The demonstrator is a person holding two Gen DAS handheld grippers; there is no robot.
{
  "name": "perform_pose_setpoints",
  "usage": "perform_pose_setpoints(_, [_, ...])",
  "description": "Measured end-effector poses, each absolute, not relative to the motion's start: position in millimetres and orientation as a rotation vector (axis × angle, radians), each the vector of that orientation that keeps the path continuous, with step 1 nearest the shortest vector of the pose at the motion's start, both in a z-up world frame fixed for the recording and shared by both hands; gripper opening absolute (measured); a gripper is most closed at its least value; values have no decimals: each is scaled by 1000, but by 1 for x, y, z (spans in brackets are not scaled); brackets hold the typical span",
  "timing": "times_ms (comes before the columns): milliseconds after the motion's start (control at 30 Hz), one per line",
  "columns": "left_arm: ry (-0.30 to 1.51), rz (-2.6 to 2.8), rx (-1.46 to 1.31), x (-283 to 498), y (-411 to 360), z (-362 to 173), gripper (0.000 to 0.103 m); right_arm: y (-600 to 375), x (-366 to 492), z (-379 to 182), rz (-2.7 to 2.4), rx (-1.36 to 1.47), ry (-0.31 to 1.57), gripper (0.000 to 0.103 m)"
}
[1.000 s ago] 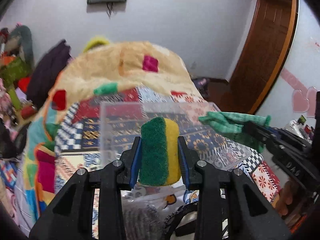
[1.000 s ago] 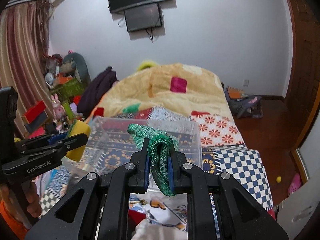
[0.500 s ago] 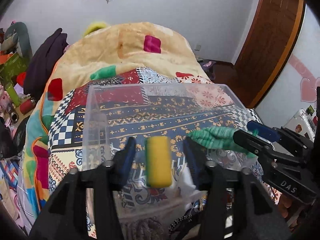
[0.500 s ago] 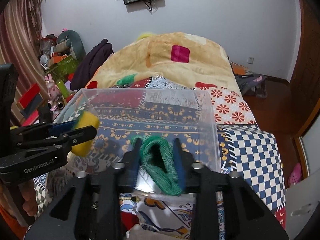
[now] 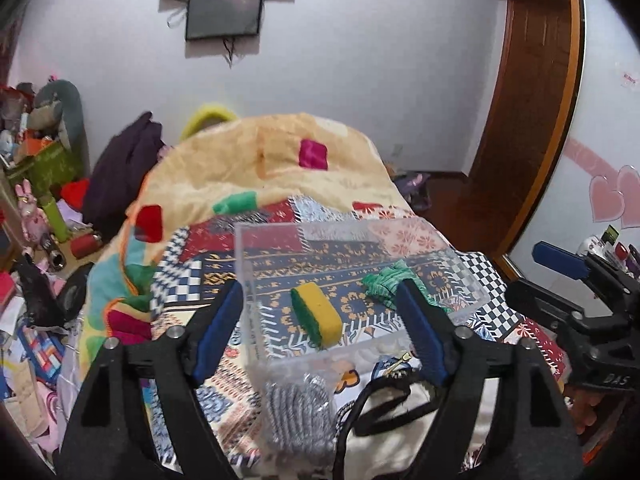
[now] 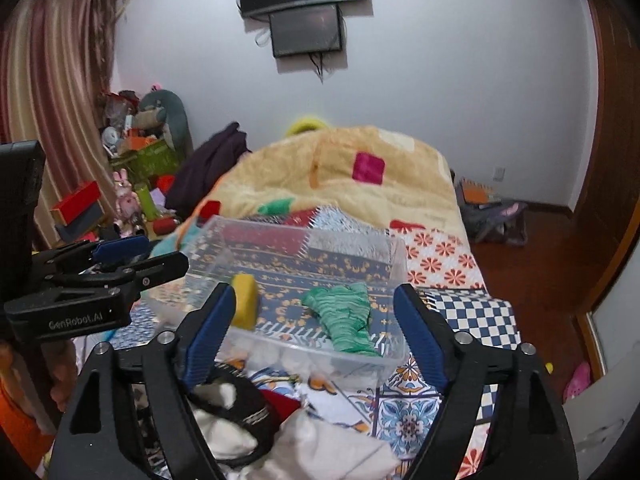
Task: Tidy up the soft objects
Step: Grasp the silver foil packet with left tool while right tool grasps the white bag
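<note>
A clear plastic bin (image 5: 460,264) (image 6: 396,256) sits on the patterned bedspread. A yellow and green sponge (image 5: 316,314) (image 6: 245,300) lies inside it at the left. A green knitted cloth (image 5: 382,284) (image 6: 344,316) lies inside it at the right. My left gripper (image 5: 320,328) is open and empty, held above the bin's near edge; it also shows in the right wrist view (image 6: 120,256). My right gripper (image 6: 316,332) is open and empty above the bin's near edge; it also shows in the left wrist view (image 5: 560,256).
A grey knitted item (image 5: 300,412) lies just in front of the bin. White cloth and a black strap (image 6: 240,412) lie near me with a red piece (image 6: 280,404). A beige blanket (image 5: 260,160) covers the far bed. Clutter and toys (image 6: 136,160) stand at the left.
Both grippers opened fully and drew back and up. The sponge and the green cloth dropped out of the jaws and now lie in the bin.
</note>
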State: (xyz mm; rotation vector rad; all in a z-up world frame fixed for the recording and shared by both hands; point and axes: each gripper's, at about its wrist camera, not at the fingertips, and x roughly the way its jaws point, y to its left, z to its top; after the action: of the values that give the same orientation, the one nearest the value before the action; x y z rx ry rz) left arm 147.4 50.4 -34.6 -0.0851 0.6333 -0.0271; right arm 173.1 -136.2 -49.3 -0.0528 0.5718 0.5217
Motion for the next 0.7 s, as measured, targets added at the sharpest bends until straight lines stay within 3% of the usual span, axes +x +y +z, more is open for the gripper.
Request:
perform_pose_setpoints(133, [599,-6,-58,124,49,-34,93,-137,160,-47,544,-50,559,83])
perform_pose_setpoints(500, [681,38,-51,105,59,-95,93,-122,155,-94,606,-57,669,83])
perform_pose_setpoints(700, [762,25,-105,111,70,-129,72,-108,155,-118,665,-84,730,83])
